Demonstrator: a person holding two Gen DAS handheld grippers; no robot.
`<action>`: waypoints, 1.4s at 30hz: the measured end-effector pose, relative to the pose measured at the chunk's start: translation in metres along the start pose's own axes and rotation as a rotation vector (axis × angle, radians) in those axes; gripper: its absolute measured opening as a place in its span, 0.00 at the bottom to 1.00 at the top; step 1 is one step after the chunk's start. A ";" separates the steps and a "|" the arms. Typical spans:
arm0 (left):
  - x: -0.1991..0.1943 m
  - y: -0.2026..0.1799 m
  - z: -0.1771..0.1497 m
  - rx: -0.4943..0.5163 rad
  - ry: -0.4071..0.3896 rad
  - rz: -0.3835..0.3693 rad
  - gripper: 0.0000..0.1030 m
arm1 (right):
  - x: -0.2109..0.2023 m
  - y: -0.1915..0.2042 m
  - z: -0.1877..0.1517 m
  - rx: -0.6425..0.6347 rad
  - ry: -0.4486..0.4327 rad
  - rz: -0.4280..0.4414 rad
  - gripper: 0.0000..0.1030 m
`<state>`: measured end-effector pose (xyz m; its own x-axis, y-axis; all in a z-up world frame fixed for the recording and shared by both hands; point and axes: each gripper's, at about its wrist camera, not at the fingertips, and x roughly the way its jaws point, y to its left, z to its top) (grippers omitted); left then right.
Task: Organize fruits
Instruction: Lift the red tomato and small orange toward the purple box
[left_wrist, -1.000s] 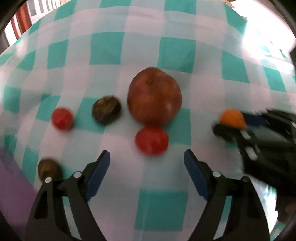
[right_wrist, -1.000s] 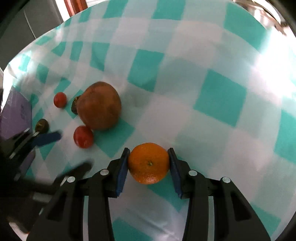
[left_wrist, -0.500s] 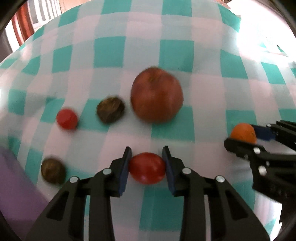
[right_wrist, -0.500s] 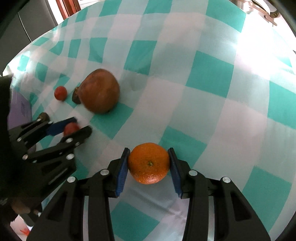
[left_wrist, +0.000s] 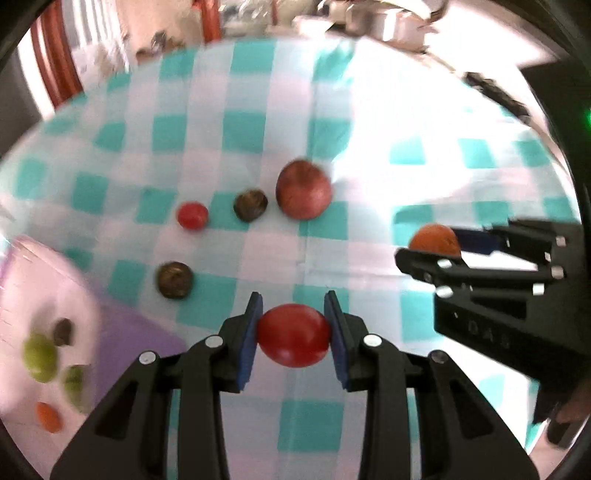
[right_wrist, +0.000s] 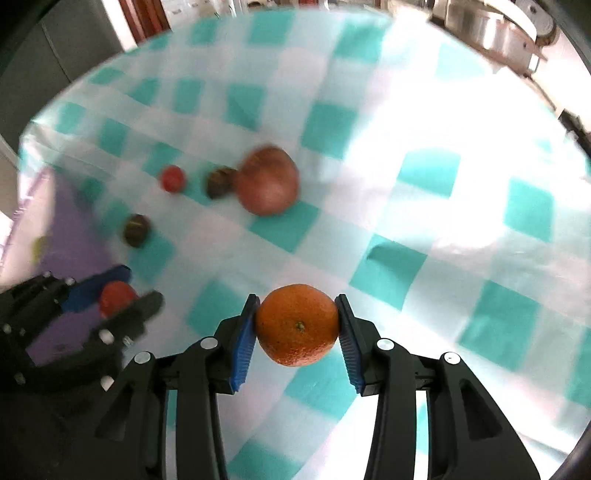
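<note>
My left gripper (left_wrist: 293, 334) is shut on a red tomato (left_wrist: 293, 335) and holds it above the checked cloth. My right gripper (right_wrist: 297, 325) is shut on an orange (right_wrist: 297, 325), also lifted; it shows at the right of the left wrist view (left_wrist: 436, 240). On the cloth lie a big red apple (left_wrist: 303, 194), two dark brown fruits (left_wrist: 250, 205) (left_wrist: 174, 279) and a small red tomato (left_wrist: 192, 216). A purple tray (left_wrist: 122, 332) at the lower left holds green fruits (left_wrist: 40, 356) and other small ones.
The teal and white checked cloth (right_wrist: 424, 221) covers the table. A metal pot (right_wrist: 495, 33) stands at the far right edge. A red chair back (left_wrist: 62, 66) shows beyond the table's far left.
My left gripper closed on the red tomato and lifted it back toward the purple tray. My right gripper rose with the orange. Both views now show more of the table.
</note>
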<state>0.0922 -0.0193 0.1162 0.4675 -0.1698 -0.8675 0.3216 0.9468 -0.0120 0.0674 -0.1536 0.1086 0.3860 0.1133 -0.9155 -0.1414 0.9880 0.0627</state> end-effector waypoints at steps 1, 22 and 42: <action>-0.017 -0.010 -0.008 0.007 -0.018 0.000 0.34 | -0.015 0.005 -0.001 -0.003 -0.008 -0.007 0.40; -0.269 -0.013 -0.100 0.145 -0.255 -0.032 0.34 | -0.264 0.072 -0.091 -0.062 -0.248 -0.032 0.40; -0.338 0.056 -0.182 0.086 -0.364 0.015 0.34 | -0.315 0.098 -0.170 -0.110 -0.366 -0.048 0.41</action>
<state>-0.1976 0.1413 0.3181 0.7301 -0.2567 -0.6333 0.3730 0.9262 0.0547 -0.2229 -0.1106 0.3355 0.6913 0.1172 -0.7130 -0.2050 0.9780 -0.0380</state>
